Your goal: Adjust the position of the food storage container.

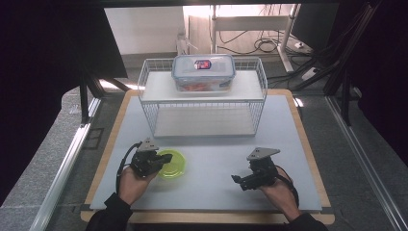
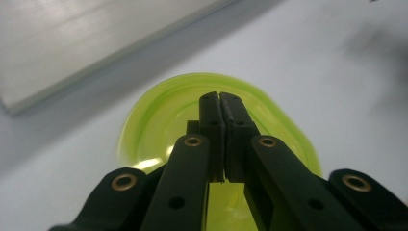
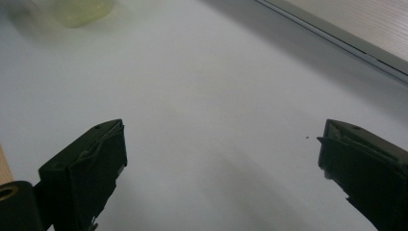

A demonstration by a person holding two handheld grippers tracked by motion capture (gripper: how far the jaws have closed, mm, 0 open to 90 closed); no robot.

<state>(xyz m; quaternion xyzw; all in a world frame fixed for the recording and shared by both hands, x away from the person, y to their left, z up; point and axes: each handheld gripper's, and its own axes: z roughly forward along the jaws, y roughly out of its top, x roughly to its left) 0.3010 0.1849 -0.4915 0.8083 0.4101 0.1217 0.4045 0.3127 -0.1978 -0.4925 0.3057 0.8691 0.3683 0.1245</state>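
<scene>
In the left gripper view the left gripper (image 2: 220, 98) has its fingers (image 2: 211, 122) clenched together, nothing seen between them, over a yellow-green lid (image 2: 159, 108) lying flat on the grey worktop (image 1: 216, 163). The right gripper (image 3: 221, 159) has its fingers (image 3: 91, 163) released wide above bare worktop, lower right of the high view. Upper centre there, a white wire rack (image 1: 149, 103) carries a clear lidded container (image 1: 204, 72) on its top shelf.

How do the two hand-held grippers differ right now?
The left hand-held gripper has its jaws pressed together; the right hand-held gripper has them spread wide. The left one is over the yellow-green bowl; the right one is over bare table. Both are black, each held in one hand.
</scene>
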